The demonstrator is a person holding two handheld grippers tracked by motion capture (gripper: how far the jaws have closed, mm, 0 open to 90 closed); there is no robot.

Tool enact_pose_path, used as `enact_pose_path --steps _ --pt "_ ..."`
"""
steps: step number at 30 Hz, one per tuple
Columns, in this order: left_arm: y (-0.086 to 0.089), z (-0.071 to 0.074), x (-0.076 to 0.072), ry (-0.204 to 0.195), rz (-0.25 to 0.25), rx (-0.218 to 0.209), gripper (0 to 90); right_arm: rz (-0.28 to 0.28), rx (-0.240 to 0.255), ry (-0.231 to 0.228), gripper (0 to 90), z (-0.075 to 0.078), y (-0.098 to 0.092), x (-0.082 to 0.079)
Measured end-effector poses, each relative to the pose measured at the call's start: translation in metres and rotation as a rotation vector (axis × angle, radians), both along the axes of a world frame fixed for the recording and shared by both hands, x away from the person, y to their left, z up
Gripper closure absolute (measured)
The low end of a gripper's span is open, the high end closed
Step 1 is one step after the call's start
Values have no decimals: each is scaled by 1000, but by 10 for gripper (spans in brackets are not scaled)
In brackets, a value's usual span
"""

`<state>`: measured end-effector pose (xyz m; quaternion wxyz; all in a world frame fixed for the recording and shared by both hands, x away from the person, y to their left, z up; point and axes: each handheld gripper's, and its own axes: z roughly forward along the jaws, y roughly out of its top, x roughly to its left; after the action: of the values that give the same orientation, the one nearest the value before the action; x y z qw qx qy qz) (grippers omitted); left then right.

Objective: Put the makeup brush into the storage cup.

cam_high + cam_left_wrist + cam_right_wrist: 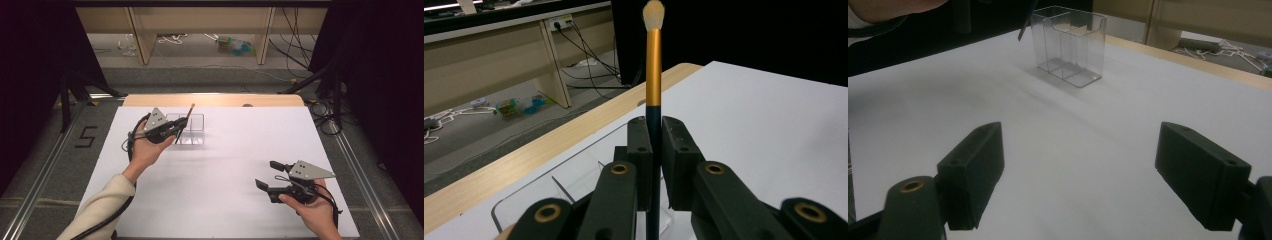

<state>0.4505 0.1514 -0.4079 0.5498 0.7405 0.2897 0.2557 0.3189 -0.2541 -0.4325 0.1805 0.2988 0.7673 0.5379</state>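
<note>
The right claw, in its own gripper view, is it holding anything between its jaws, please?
No, the right claw stands wide open, with bare white table showing between its black jaws.

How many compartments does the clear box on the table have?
3, as far as can be seen. The clear box has two inner walls, making three compartments side by side. The left claw holds the brush above it.

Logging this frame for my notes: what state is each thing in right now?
Brush: upright, bristles up, clamped in the left claw, above the organizer.
Organizer: clear, upright on the table, compartments empty.
Left claw: shut on the brush handle.
Right claw: open, holding nothing, apart from the organizer.
</note>
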Motion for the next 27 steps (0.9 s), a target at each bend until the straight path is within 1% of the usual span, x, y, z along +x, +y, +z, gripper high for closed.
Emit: enact_pose_path --steps 1,2,3,4,5,8,9,11,12,15,16,20,22,23,24,25,27 --pt "-1 1 0 -1 0 -4 831 -2 -13 5 207 1 -1 -1" --pt "-1 1 0 -1 0 -4 831 -2 -16 8 207 1 -1 -1" --pt "-1 1 1 -2 -2 -2 831 -3 -16 8 207 1 -1 -1" --pt "-2 2 1 -1 -2 -4 831 2 -3 0 207 0 0 0" --pt "-2 2 1 -1 -2 -7 831 3 -1 0 207 0 0 0" --pt "-3 2 2 -7 -6 -2 831 -1 -11 5 208 0 -1 0" --pt "-3 3 2 -8 -6 -1 831 3 -2 1 207 0 0 0" --pt "-3 3 3 -13 -2 -4 832 3 -2 1 207 0 0 0" --pt "-3 4 3 -12 -1 -7 831 -7 -33 21 208 2 -2 -2" --pt "-3 5 3 -15 1 -12 831 -8 -36 16 207 2 -2 -1" --pt "-4 5 3 -17 2 -16 831 4 -3 5 207 0 0 0" --pt "-5 7 4 -22 1 -17 831 -3 -12 10 208 0 -1 -1" --pt "-5 8 4 -19 0 -21 831 2 -1 -2 207 0 0 0" --pt "-5 8 5 -18 0 -22 832 -6 -36 23 207 2 -2 -2" --pt "-5 7 5 -17 -1 -23 832 -7 -36 22 207 2 -2 -2" --pt "-5 7 6 -17 0 -24 832 0 -5 7 207 0 -1 0" --pt "-6 7 6 -16 0 -27 831 -4 -10 16 208 1 -1 -1"
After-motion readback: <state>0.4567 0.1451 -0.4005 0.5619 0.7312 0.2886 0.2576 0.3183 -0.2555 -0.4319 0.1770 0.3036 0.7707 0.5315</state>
